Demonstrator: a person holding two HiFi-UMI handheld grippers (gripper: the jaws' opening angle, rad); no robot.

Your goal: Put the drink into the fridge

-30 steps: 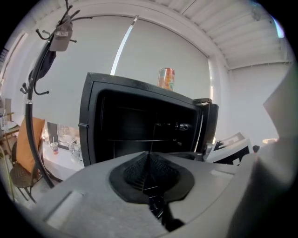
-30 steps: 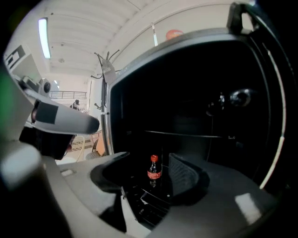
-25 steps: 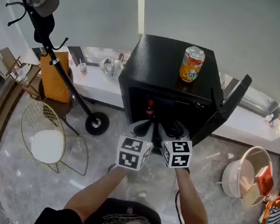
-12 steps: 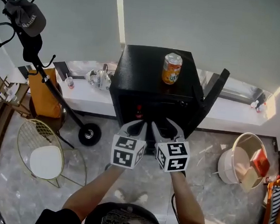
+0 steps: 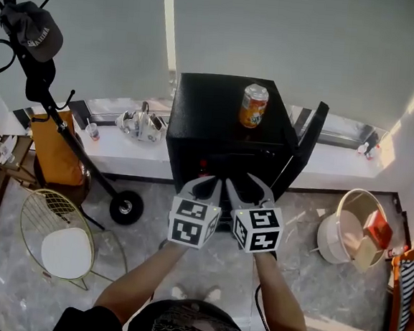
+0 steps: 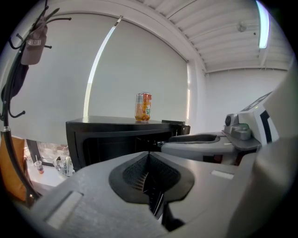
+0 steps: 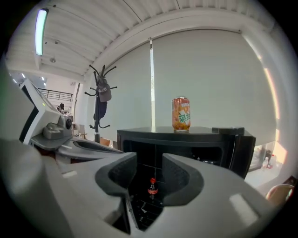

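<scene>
An orange drink can (image 5: 253,105) stands upright on top of the black mini fridge (image 5: 212,104), whose door (image 5: 306,145) hangs open to the right. Both grippers hover side by side in front of the fridge opening, apart from the can. The left gripper (image 5: 206,188) has its pads pressed together on nothing. The right gripper (image 5: 250,190) has just been closing; its jaws still stand apart with nothing between them. In the right gripper view the can (image 7: 180,113) is above the jaws, and a small red-capped bottle (image 7: 152,187) stands inside the fridge. The left gripper view shows the can (image 6: 143,107) too.
A coat rack with a cap (image 5: 31,30) stands at the left. Beside it are a scooter wheel (image 5: 125,207) and a wire chair with a white seat (image 5: 64,231). A white bucket (image 5: 345,234) sits on the floor at the right. Small items lie on the window ledge (image 5: 142,125).
Both grippers have risen together in front of the fridge. The head view has shifted, bringing the fridge nearer the middle. The can has stayed where it was.
</scene>
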